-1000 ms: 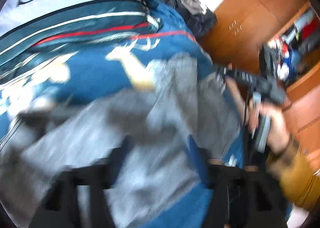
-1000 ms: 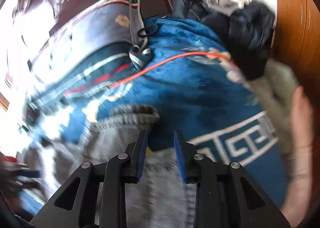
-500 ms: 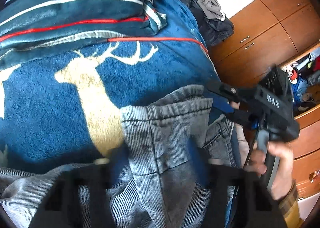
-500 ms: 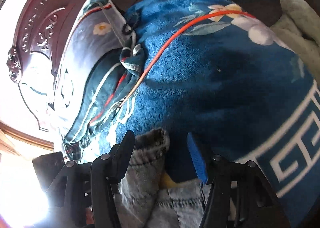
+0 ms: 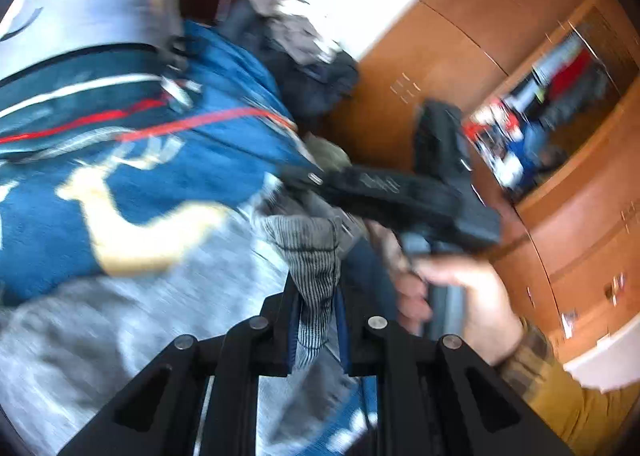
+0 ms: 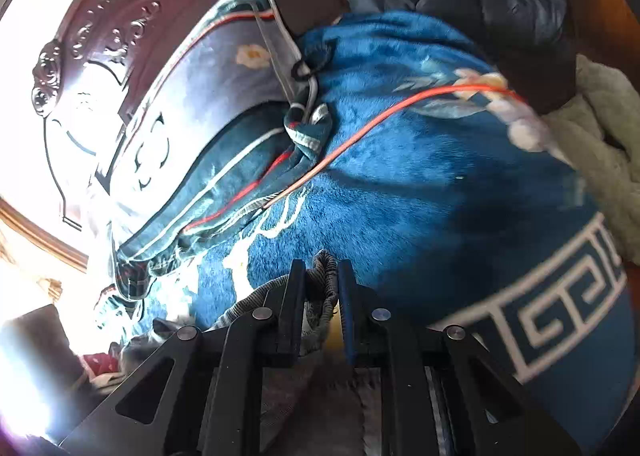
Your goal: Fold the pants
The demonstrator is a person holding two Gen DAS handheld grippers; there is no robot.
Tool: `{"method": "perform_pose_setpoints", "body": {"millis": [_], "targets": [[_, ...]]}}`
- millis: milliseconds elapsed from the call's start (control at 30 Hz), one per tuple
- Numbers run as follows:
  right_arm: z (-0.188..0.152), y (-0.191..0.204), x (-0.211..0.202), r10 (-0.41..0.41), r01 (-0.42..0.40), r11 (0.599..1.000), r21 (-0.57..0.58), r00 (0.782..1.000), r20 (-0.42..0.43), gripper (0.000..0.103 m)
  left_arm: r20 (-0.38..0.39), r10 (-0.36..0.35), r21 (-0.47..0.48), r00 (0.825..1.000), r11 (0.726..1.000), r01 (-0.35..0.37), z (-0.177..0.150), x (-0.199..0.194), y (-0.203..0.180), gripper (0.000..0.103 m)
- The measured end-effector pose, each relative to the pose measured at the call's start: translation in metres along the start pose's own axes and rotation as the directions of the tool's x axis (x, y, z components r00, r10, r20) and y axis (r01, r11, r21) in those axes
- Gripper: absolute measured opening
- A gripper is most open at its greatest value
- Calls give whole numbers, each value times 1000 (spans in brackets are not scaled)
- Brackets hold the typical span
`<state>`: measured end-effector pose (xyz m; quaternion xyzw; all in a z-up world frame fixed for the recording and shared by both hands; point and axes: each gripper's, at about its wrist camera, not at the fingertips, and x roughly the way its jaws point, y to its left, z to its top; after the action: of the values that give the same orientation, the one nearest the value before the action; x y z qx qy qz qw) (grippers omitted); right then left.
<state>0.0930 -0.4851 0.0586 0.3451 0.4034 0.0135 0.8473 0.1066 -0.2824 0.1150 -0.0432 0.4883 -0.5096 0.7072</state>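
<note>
Two wooden wardrobes (image 5: 460,56) beside bed's blue blanket (image 6: 420,184).

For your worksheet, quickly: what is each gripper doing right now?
Left gripper: shut on the grey pants.
Right gripper: shut on the pants too.

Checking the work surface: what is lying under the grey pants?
The grey pants lie on a blue blanket with a pale deer print. What lies beneath the blanket is covered and cannot be seen.
</note>
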Motion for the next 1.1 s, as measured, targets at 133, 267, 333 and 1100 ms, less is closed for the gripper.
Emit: {"method": "perform_pose_setpoints", "body": {"millis": [133, 267, 333, 1100], "targets": [[-21, -37, -8, -122, 124, 989, 77, 992, -29, 42, -150, 27, 20, 988, 999, -24, -34, 43, -17, 19], [-37, -56, -29, -113, 117, 984, 133, 993, -35, 42, -163, 43, 29, 986, 999, -39, -58, 45, -25, 19], [-41, -54, -41, -111, 113, 986, 123, 994, -20, 42, -154, 73, 57, 985, 996, -65, -62, 35, -29, 19], [-99, -6, -74, -230, 230, 967, -107, 973, 6, 13, -190, 495, 376, 848, 834, -403, -142, -24, 35, 47]]}}
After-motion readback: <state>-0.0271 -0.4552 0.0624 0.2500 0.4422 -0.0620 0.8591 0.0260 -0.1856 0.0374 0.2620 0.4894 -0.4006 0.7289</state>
